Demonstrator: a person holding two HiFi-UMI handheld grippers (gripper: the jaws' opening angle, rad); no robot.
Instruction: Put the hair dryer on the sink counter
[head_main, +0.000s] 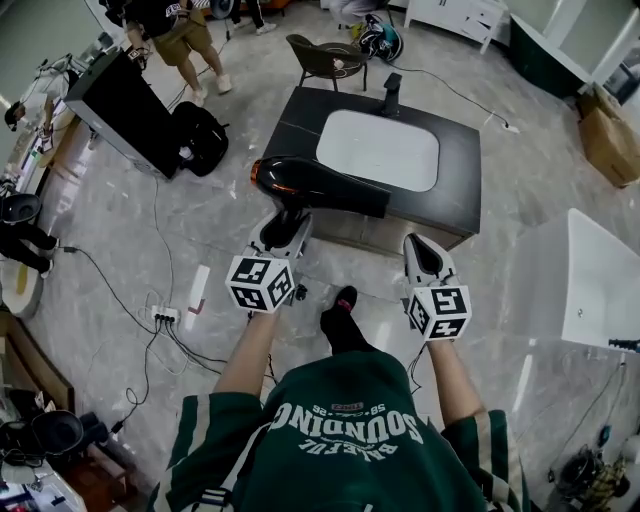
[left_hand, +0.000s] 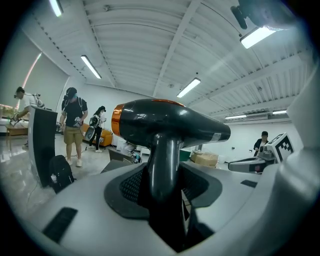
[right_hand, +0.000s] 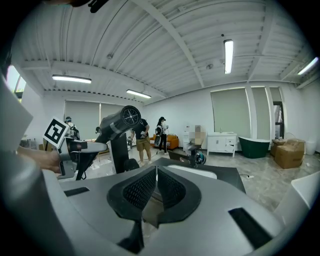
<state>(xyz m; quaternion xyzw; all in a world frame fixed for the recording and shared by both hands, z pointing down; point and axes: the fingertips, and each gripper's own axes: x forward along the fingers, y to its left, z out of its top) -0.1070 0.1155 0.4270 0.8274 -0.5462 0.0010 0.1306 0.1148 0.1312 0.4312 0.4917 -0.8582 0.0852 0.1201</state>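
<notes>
- Gripping the hair dryer (head_main: 320, 186) (left_hand: 170, 122) by its black handle, your left gripper (head_main: 283, 226) (left_hand: 162, 186) has its jaws held fairly wide, with the pads pressed on either side of the handle.
- You hold the dryer upright in the air. Its barrel lies across the head view, with the orange-ringed end toward 9 o'clock and the nozzle toward 3 o'clock.
- From your head camera, the dryer shows against the near left edge of the sink counter (head_main: 462, 170), but it does not rest on the dark top.
- Your right gripper (head_main: 424, 252) (right_hand: 156, 186) has its jaws narrowed until the pads meet, with nothing between them. It is level with the left one, at 3 o'clock of it and well apart.
- The counter stands at 12 o'clock of you, with its white basin (head_main: 378, 148) in the middle and a black faucet (head_main: 392, 92) at the far edge.
- In the right gripper view, the dryer (right_hand: 120, 122) is at 10 o'clock.
</notes>
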